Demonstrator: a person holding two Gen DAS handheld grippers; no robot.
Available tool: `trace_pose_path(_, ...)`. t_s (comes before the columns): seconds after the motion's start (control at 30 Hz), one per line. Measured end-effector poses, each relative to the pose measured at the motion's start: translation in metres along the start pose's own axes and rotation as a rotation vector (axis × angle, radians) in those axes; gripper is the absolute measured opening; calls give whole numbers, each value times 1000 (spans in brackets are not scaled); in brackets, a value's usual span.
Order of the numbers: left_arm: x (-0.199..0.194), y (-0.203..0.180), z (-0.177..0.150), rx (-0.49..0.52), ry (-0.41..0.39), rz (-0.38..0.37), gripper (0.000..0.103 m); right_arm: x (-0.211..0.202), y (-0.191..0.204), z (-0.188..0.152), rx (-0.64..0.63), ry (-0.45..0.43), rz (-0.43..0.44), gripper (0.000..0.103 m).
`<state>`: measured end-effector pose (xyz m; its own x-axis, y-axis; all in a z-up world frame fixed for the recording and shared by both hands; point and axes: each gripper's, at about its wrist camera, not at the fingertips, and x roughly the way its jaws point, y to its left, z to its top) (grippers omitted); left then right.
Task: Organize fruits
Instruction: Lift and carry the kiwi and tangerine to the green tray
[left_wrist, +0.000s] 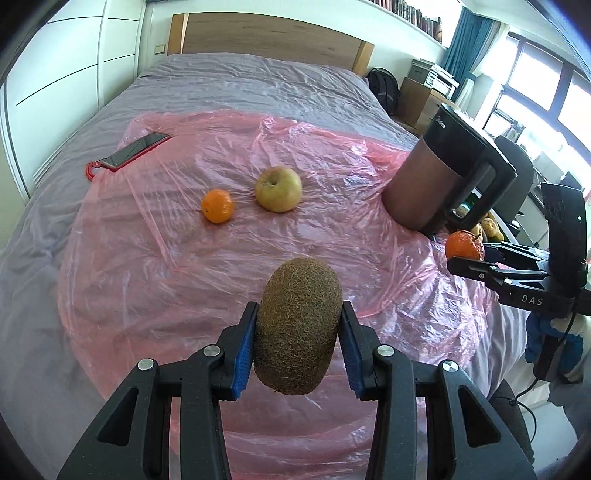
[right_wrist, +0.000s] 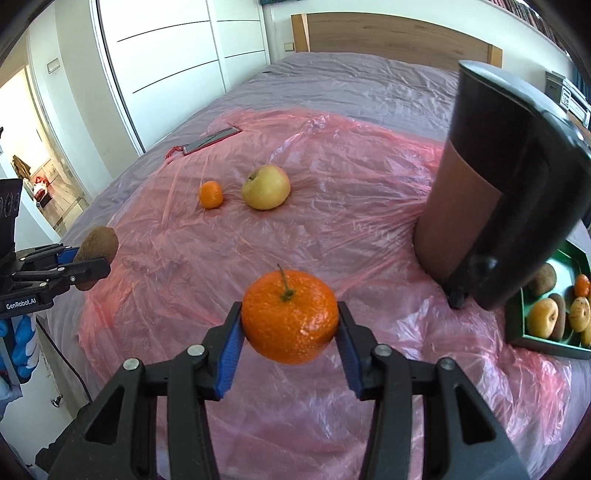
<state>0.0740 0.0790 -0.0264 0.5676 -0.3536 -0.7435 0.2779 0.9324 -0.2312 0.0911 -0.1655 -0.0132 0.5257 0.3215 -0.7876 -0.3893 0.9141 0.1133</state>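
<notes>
My left gripper is shut on a brown kiwi and holds it above the pink plastic sheet. My right gripper is shut on a large orange mandarin, also held above the sheet. A small mandarin and a yellow-green apple lie on the sheet further back; they also show in the right wrist view, mandarin and apple. A green tray at the right holds several fruits. The right gripper with its mandarin shows at the left view's right edge.
A tall brown and black jug with a handle stands on the sheet next to the tray. A phone in a red case lies at the sheet's far left. The sheet covers a grey bed with a wooden headboard.
</notes>
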Motion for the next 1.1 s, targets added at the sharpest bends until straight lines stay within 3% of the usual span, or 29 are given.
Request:
trace_pose_path(0.5, 2, -133, -9, 155, 47, -113, 37, -73, -81, -60, 142, -84, -85, 59)
trace_pose_path(1.1, 54, -315, 15, 383, 139, -267, 37, -127, -213, -131, 380, -155, -200, 59)
